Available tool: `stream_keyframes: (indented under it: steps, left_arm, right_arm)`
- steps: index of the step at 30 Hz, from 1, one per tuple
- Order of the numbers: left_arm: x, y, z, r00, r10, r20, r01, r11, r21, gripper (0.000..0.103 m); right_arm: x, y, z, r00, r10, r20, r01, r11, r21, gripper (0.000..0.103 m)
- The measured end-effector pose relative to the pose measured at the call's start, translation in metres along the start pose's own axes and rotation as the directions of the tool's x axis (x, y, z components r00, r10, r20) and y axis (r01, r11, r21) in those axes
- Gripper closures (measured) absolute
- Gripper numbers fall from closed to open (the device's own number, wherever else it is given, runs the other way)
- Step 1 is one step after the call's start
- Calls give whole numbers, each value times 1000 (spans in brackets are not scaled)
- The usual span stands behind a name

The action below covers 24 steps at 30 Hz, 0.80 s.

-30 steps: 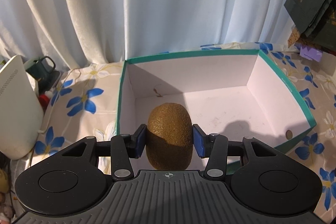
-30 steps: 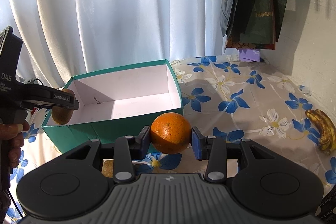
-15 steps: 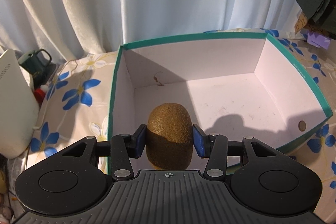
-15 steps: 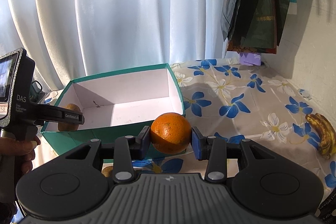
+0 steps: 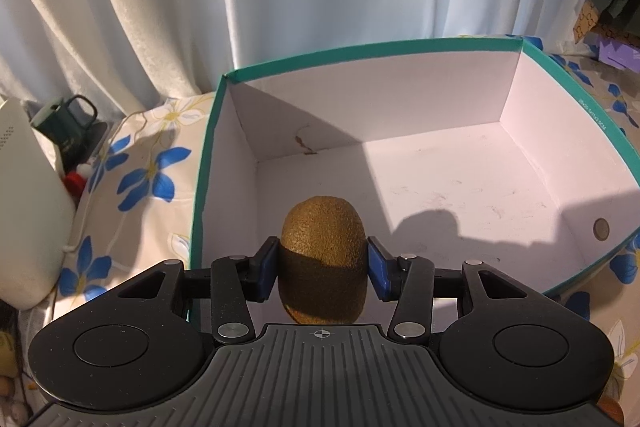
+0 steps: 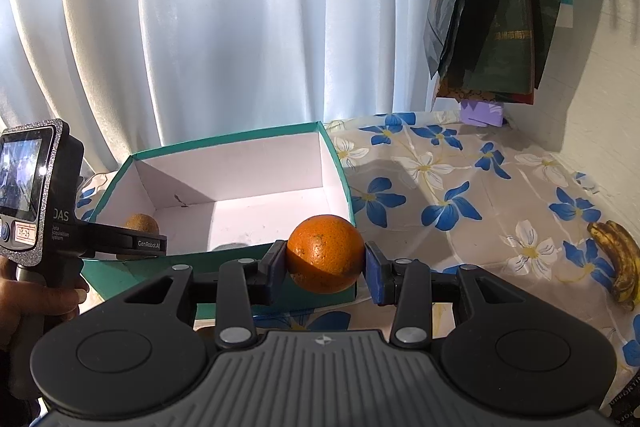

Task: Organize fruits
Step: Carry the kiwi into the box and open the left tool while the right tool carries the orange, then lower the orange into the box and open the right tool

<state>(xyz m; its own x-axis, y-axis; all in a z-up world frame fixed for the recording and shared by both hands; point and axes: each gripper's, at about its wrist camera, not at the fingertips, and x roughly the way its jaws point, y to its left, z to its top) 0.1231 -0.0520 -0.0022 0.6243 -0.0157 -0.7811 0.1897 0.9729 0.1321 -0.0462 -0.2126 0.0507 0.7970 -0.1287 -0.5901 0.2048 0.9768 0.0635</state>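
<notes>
White curtains hang behind a table under a blue-flowered cloth; on it sits the teal box, white inside, with nothing on the floor that I can see; outside it, a browned banana lies well apart near the wall. My left gripper pinches a kiwi upright between its pads, hanging inside the box's near left corner, above the floor as far as I can judge; my right gripper clamps an orange just outside the near wall. I reckon letting go too high would send the kiwi rolling or bruise it; swinging the orange in low could knock the rim; both hands crowding one corner risks a collision.
</notes>
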Motion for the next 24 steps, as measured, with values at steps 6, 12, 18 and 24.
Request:
stream_keyframes:
  steps: [6,12,18,24]
  left_arm:
    - [2,-2,1,1000,16,0,-16,1000,9,52]
    - [4,-5,1,999,36,0,-36,999,21,52]
    - [5,-4,2,999,43,3,-43,999,27,51]
    - [-12,3,3,1000,4,28,-3,1000,-16,44]
  right_arm:
    - [2,3,2,1000,8,3,-8,1000,-8,63]
    - [8,2,5,1000,19,-2,-19,1000,-14,63]
    - [10,0,8,1000,19,2,-19,1000,-15,63]
    - [16,-2,11,1000,22,8,-22,999,-23,63]
